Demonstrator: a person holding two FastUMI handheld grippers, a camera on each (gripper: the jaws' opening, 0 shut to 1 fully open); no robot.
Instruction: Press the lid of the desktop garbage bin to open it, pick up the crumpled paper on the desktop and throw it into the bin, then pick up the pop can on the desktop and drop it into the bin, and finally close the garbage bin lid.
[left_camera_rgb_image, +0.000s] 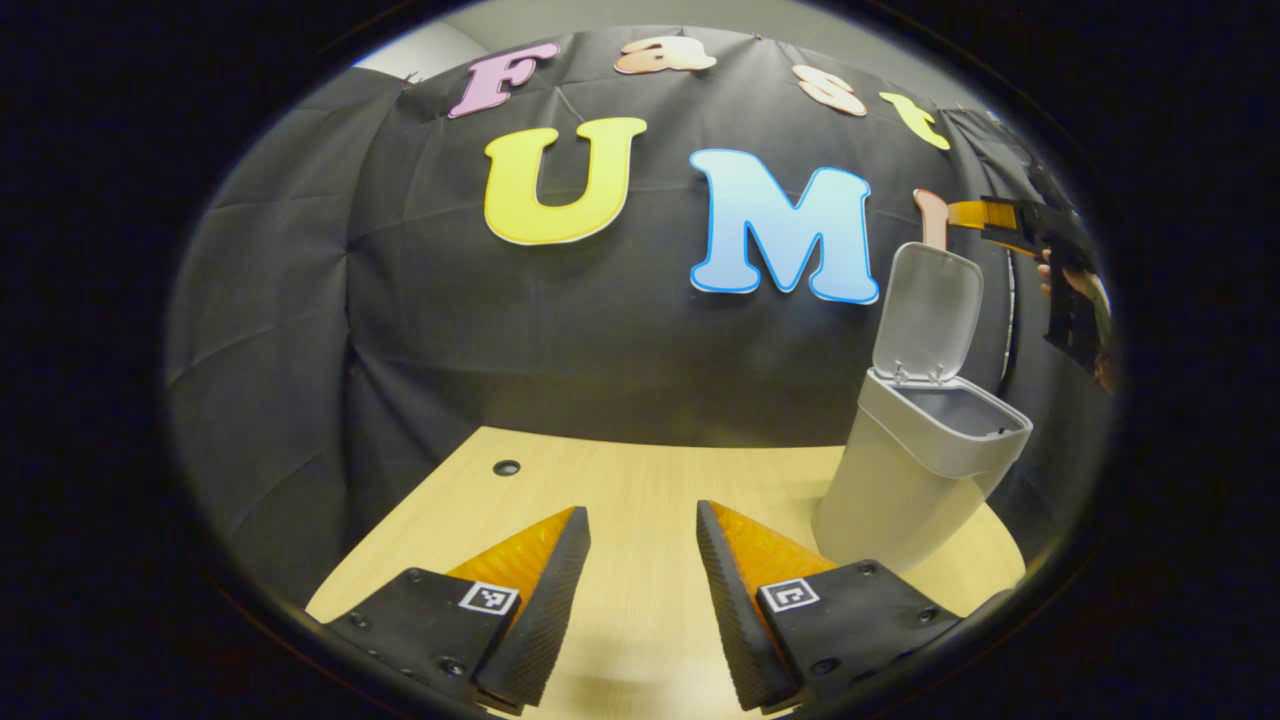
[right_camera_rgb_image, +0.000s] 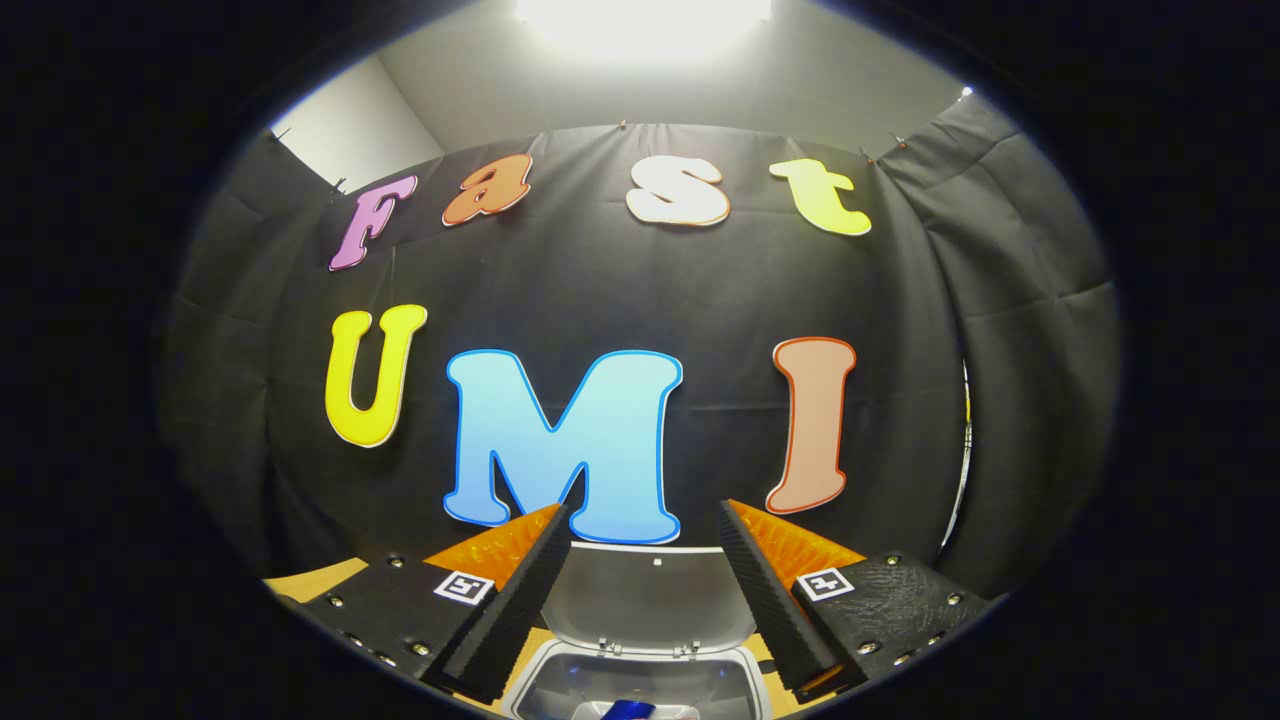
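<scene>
Pale wood makes up the table (left_camera_rgb_image: 640, 480) in the left gripper view, running from the near edge of the picture to a far edge that meets the black cloth wall (left_camera_rgb_image: 300, 330). One small dark hole (left_camera_rgb_image: 507, 467) sits in the tabletop toward the far left. The left gripper (left_camera_rgb_image: 643, 570) hovers over bare wood with its two fingers spread well apart and nothing between them; the stretch of table in front of it lies open right up to the far edge. One grey bin (left_camera_rgb_image: 905, 480) stands on the right side of the table, close to the right edge, with its single lid (left_camera_rgb_image: 928, 312) swung up and standing nearly upright at the far side of the mouth. Above and to the right of the lid, the right gripper (left_camera_rgb_image: 975, 215) shows farther off, with part of a hand (left_camera_rgb_image: 1065, 280) behind it.

In the right gripper view, the right gripper (right_camera_rgb_image: 645, 585) hangs over the bin (right_camera_rgb_image: 640, 680), looking down past the raised lid (right_camera_rgb_image: 650, 600) toward the wall. Its two fingers stand wide apart and grip nothing. The bin's open mouth lies just below and between them at the near edge of the picture. Inside it, one blue and red thing, apparently the can (right_camera_rgb_image: 630, 710), is partly visible. A strip of table (right_camera_rgb_image: 310, 578) shows at the left, beyond the left finger.
</scene>
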